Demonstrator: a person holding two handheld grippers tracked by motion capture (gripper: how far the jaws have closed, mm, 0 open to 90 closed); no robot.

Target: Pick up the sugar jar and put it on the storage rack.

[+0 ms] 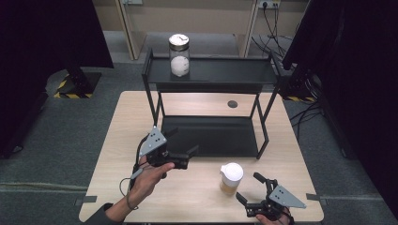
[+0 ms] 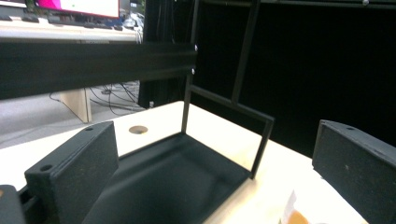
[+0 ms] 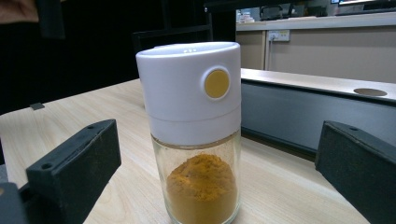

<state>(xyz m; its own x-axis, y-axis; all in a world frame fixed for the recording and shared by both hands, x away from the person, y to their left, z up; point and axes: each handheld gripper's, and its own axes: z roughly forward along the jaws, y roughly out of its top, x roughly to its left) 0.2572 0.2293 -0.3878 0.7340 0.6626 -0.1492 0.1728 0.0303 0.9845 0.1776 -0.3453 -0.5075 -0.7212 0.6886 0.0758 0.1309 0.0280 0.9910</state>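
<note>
A glass spice jar (image 1: 231, 178) with a white cap and orange powder stands upright near the table's front right; in the right gripper view the spice jar (image 3: 196, 135) rises between the jaws. My right gripper (image 1: 250, 188) is open just right of it, jaws apart and not touching the glass. My left gripper (image 1: 184, 141) is open at the front left corner of the black two-tier shelf rack (image 1: 211, 75), pointing over its lower tray (image 2: 173, 182). A second jar (image 1: 179, 55) with white contents stands on the rack's top shelf.
The light wooden table (image 1: 141, 112) has a round cable hole (image 1: 232, 104) behind the rack. Dark curtains flank both sides, and cables lie on the floor at the back right. Bare tabletop lies left of the rack and along the front edge.
</note>
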